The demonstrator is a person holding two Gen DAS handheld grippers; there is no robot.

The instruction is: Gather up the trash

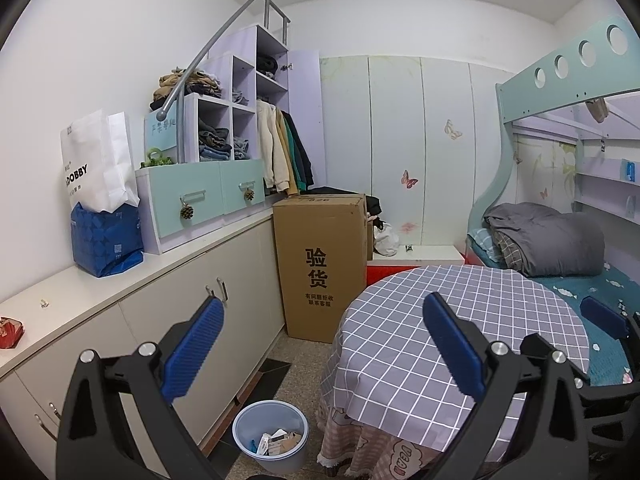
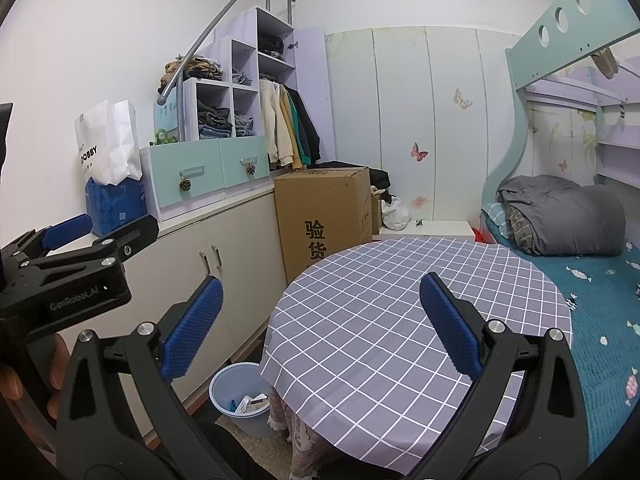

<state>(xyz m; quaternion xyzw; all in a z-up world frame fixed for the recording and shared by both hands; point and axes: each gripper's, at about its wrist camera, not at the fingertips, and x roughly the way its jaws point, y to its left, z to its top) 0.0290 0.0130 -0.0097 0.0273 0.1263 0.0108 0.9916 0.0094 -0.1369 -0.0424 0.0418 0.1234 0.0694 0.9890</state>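
A pale blue trash bin (image 1: 271, 436) stands on the floor between the cabinet and the round table, with paper scraps and small boxes inside; it also shows in the right wrist view (image 2: 239, 398). A red wrapper (image 1: 10, 332) lies on the cabinet top at the far left. My left gripper (image 1: 324, 344) is open and empty, held above the bin and the table's edge. My right gripper (image 2: 320, 326) is open and empty over the table. The left gripper's body (image 2: 68, 272) shows at the left of the right wrist view.
A round table with a grey checked cloth (image 1: 460, 320) fills the middle. A white cabinet (image 1: 160, 292) runs along the left wall with a blue bag (image 1: 106, 240) and drawers (image 1: 200, 200) on it. A tall cardboard box (image 1: 320, 264) stands behind. A bunk bed (image 1: 580, 248) is on the right.
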